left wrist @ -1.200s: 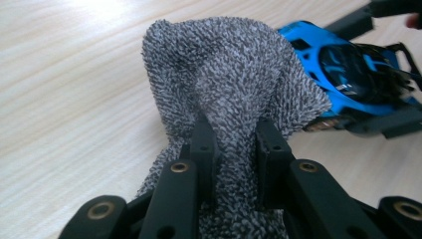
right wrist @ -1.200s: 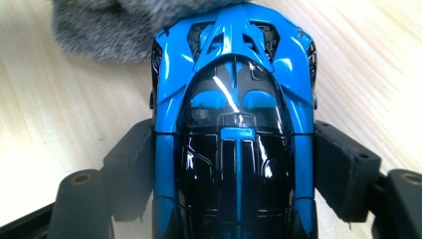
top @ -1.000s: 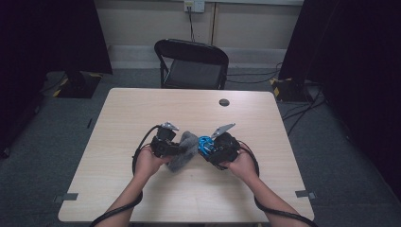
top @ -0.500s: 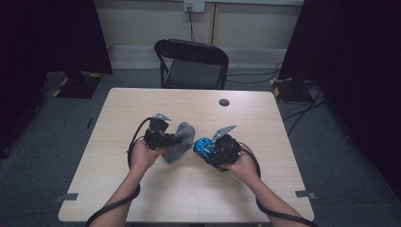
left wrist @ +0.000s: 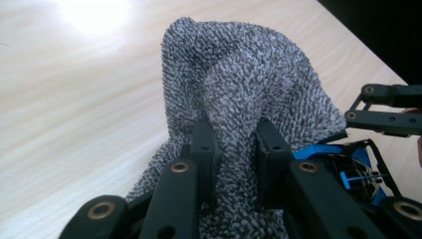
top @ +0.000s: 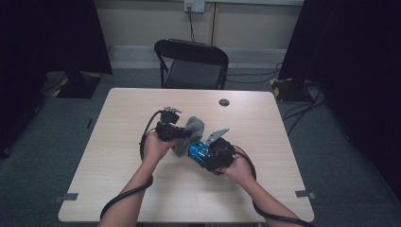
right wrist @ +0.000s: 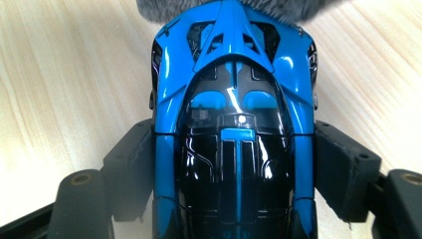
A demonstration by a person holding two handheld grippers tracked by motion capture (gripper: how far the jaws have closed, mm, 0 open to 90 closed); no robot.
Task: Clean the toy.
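A grey terry cloth [top: 190,132] [left wrist: 244,94] is bunched between the two grippers at the middle of the table [top: 118,146]. My left gripper [top: 180,133] [left wrist: 234,149] is shut on a fold of that cloth, its black jaws pinching the fabric. A blue and black toy car [top: 197,151] [right wrist: 234,124] sits between the jaws of my right gripper [top: 202,152] [right wrist: 234,164], whose pads press on its two sides. The cloth [right wrist: 234,9] touches the car's far end. In the left gripper view the toy car [left wrist: 351,172] shows at lower right, under the cloth's edge.
A small black round object [top: 224,102] lies near the table's far edge. A black folding chair [top: 191,64] stands behind the table. Cables trail from both grippers over the near part of the table.
My left gripper has carried the cloth up and away from me, toward the far left. The right gripper has stayed put, the car still in it.
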